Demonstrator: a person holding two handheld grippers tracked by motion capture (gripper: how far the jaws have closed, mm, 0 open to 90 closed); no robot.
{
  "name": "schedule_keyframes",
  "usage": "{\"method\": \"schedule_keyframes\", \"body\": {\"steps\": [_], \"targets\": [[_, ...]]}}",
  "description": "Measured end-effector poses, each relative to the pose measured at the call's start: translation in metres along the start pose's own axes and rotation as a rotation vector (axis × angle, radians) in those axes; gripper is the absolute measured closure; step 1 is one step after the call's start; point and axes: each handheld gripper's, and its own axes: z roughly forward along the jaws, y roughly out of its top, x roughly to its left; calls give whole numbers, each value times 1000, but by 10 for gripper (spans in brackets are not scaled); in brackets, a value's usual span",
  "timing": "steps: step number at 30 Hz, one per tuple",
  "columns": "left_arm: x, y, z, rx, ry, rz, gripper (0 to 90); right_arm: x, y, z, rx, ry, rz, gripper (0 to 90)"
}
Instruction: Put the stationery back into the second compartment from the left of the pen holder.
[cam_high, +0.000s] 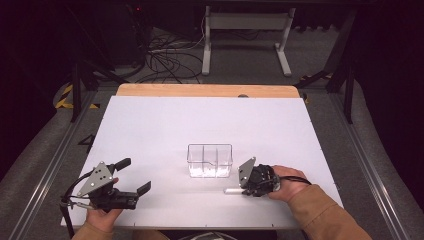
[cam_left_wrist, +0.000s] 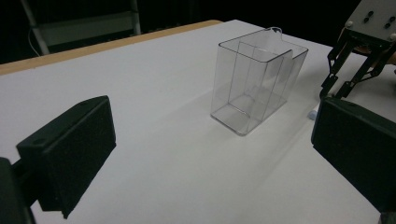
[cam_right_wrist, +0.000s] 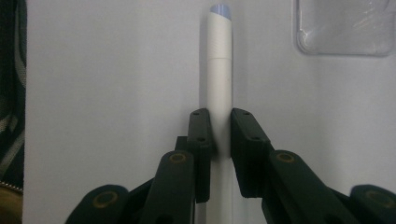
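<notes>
Here the right claw (cam_right_wrist: 220, 135) clenches a white cylindrical plastic pen (cam_right_wrist: 219, 70) lying near the table's (cam_high: 200, 120) front edge; the left claw (cam_left_wrist: 210, 144) stands released. The smooth barrel may slip or roll free.

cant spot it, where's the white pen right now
The white pen lies on the table, clamped in the right gripper, just in front of the clear container.

Light falls from above onto the white table (cam_high: 150, 125), which glares brightly while the floor beyond its far edge sinks into dark. The clear box (cam_high: 210, 161) throws a soft shadow toward my left gripper (cam_left_wrist: 205, 154), whose near pads look blurred. In my right gripper view the pen (cam_right_wrist: 219, 70) is sharp, edges dim.
</notes>
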Motion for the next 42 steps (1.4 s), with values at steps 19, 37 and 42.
{"method": "schedule_keyframes", "body": {"steps": [19, 37, 42], "targets": [[1, 0, -1, -6, 8, 3, 6, 7, -2, -25, -103, -54, 21, 788], [0, 0, -1, -12, 12, -5, 6, 17, -11, -75, -427, -150, 110, 787], [1, 0, -1, -13, 10, -5, 6, 18, -11, -87, -518, -173, 144, 787]]}}
